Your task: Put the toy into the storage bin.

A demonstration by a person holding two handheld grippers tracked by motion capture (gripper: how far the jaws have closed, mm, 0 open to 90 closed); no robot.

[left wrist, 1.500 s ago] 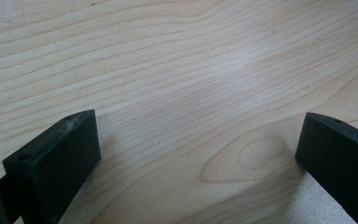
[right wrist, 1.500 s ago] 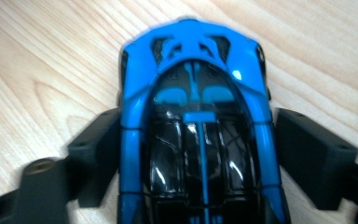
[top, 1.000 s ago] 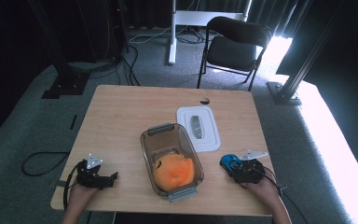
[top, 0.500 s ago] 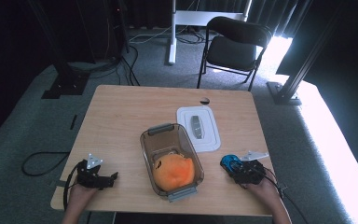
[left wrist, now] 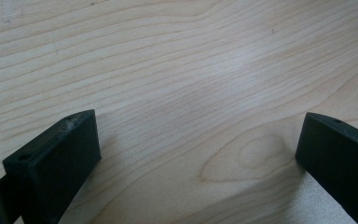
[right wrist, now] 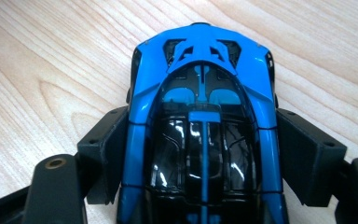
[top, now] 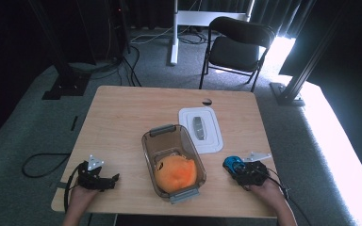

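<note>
A: From the high view, what has changed over the last second?

B: Nothing that I can make out. Both hands sit where they were, the left gripper (top: 104, 180) near the table's (top: 122, 117) front left corner, the right gripper (top: 233, 165) near the front right. The blue toy car (top: 231, 164) hasn't shifted either. I'd judge this a pause with the car gripped, the lift not yet begun.

A: And where would it go?

B: Probably into the clear plastic container (top: 156, 143) in the middle, which is open, with an orange plush thing (top: 175, 173) lying in its near end. Its white lid (top: 201, 129) lies flat just beside it, on the far right side. That destination is only my guess.

A: The left gripper view?

B: Its two black jaws stand wide apart over bare wood grain, with nothing between them. One fingertip (left wrist: 60, 154) seems to rest on or just above the table; I can't tell which.

A: The right gripper view?

B: The toy car (right wrist: 203, 135) sits lengthwise between the jaws, roof up, standing on the table. The pads (right wrist: 107, 149) press against both of its flanks, so they are clamped on the car's body, held fairly wide by its width.
</note>
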